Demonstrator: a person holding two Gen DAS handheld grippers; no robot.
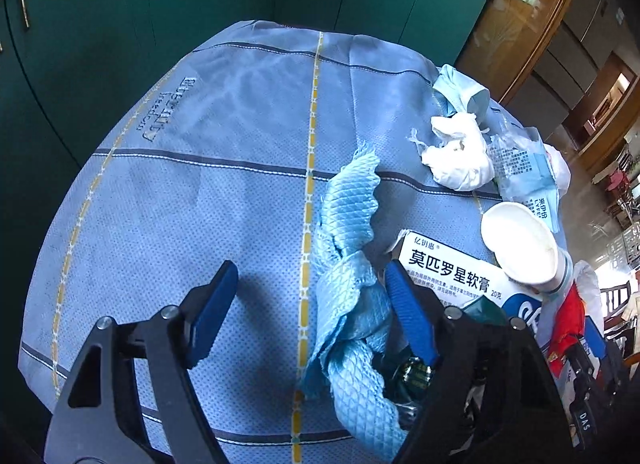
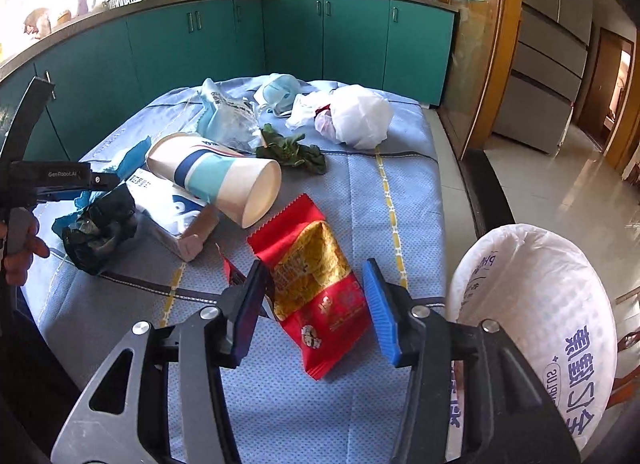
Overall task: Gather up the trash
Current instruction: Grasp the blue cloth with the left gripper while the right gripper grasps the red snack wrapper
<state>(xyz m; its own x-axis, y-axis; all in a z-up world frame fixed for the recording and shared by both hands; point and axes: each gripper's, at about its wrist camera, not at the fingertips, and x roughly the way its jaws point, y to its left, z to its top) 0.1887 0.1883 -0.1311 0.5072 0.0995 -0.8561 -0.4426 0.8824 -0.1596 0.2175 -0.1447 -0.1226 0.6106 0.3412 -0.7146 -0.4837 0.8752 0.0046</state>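
Right gripper spread wide, jaws either side of the red snack wrapper flat on the blue tablecloth, gripping nothing. Just to the right, a white bin bag (mouth open). Left gripper likewise wide open over a crumpled blue cloth, empty. Further off, tipped paper cup resting on an ointment box; beyond, crumpled tissue and a face mask
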